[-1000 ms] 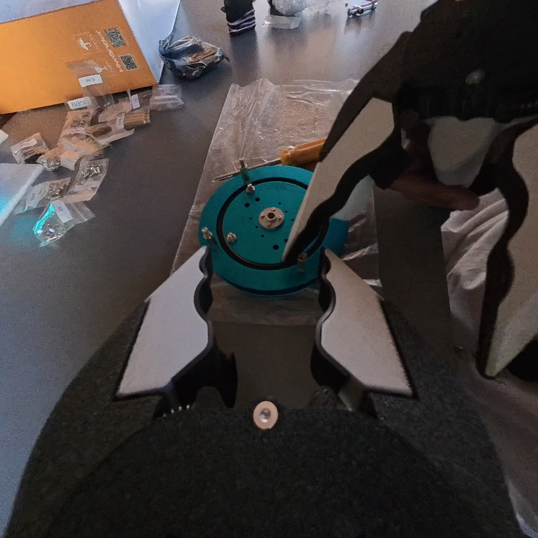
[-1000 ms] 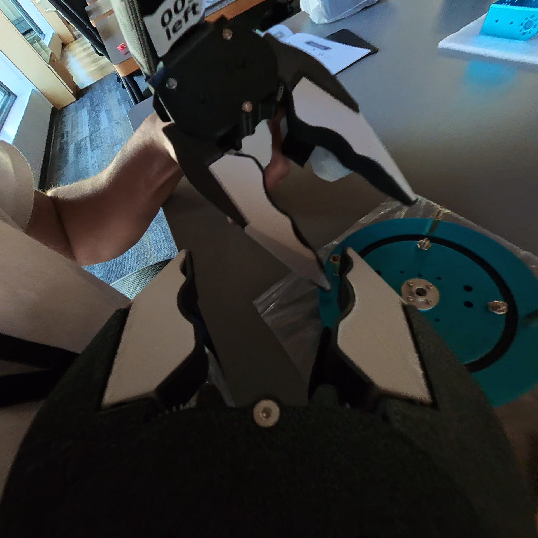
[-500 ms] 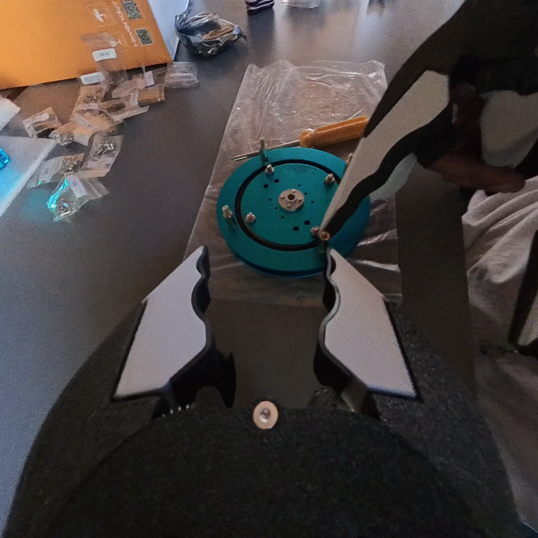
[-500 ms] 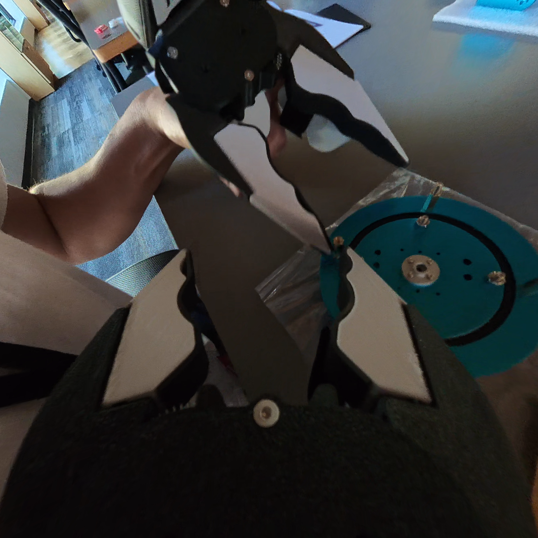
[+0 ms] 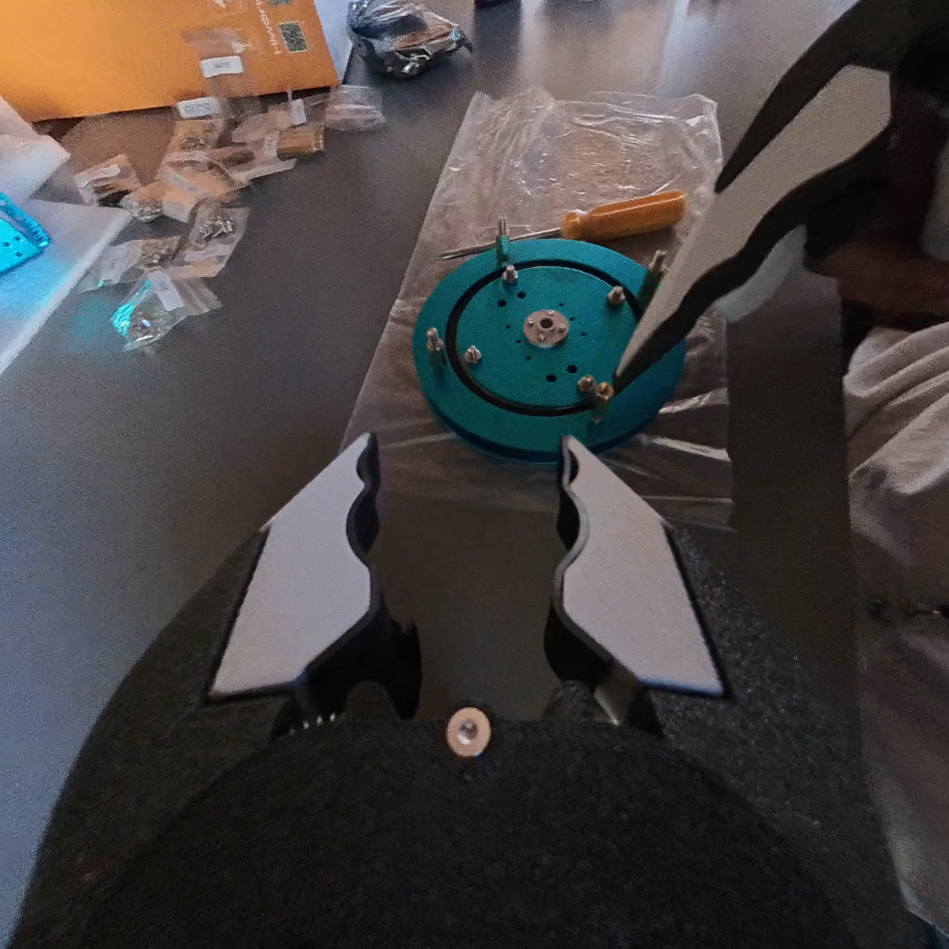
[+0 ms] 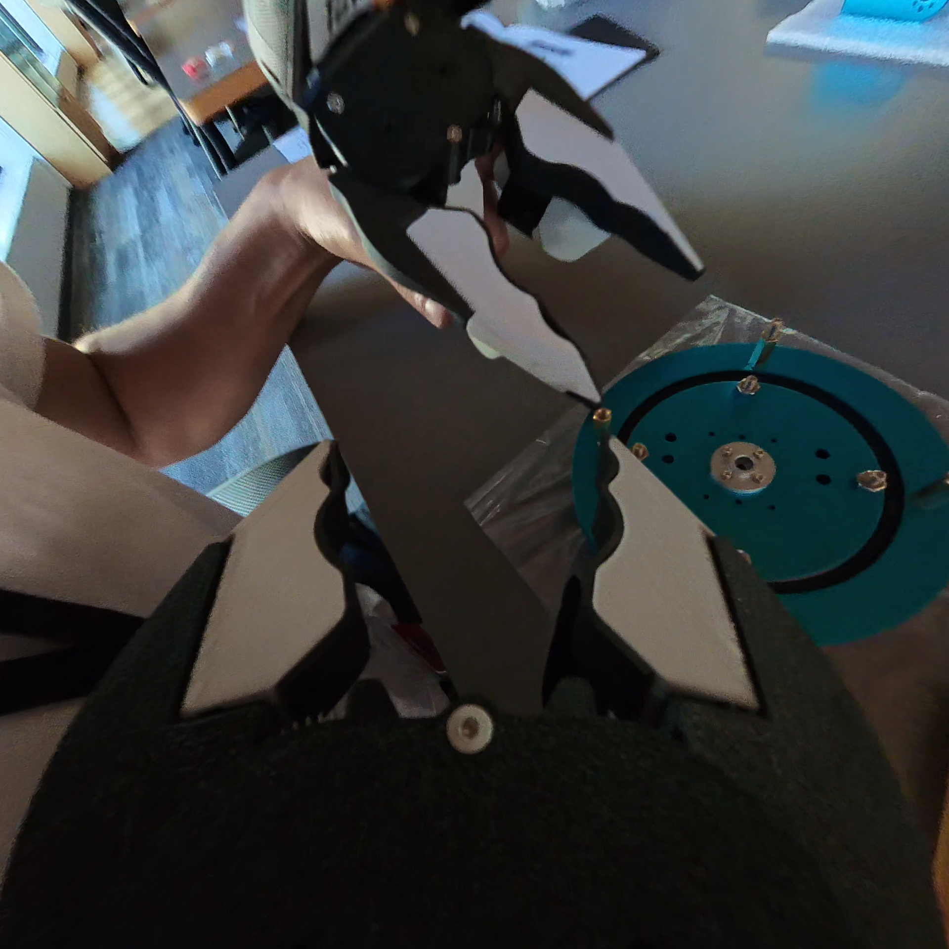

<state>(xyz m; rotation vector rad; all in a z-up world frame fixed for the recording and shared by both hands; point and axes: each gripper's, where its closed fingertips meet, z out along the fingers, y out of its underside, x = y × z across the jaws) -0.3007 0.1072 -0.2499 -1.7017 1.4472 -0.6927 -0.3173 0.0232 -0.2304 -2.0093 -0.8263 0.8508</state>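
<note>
Landmark: teal disc [image 5: 518, 380], lying flat on a clear plastic sheet [image 5: 575, 149] on the dark table [image 5: 154, 462].
Disc detail: black ring groove, silver hub [image 5: 545, 326] at centre, brass standoffs upright on its face.
Left gripper [image 5: 467, 447]: jaws apart and empty, tips just short of the disc's near edge.
Right gripper [image 6: 470, 452]: jaws apart and empty; one fingertip [image 5: 624, 372] comes down at a brass standoff [image 5: 603, 393] on the disc's near-right rim, possibly touching, though blur hides the contact.
Screwdriver [image 5: 621, 214]: orange handle, on the sheet just beyond the disc.
Parts bags [image 5: 169, 205]: small clear packets, well left of the disc.
Orange box [image 5: 128, 51]: far left, beyond the bags.
</note>
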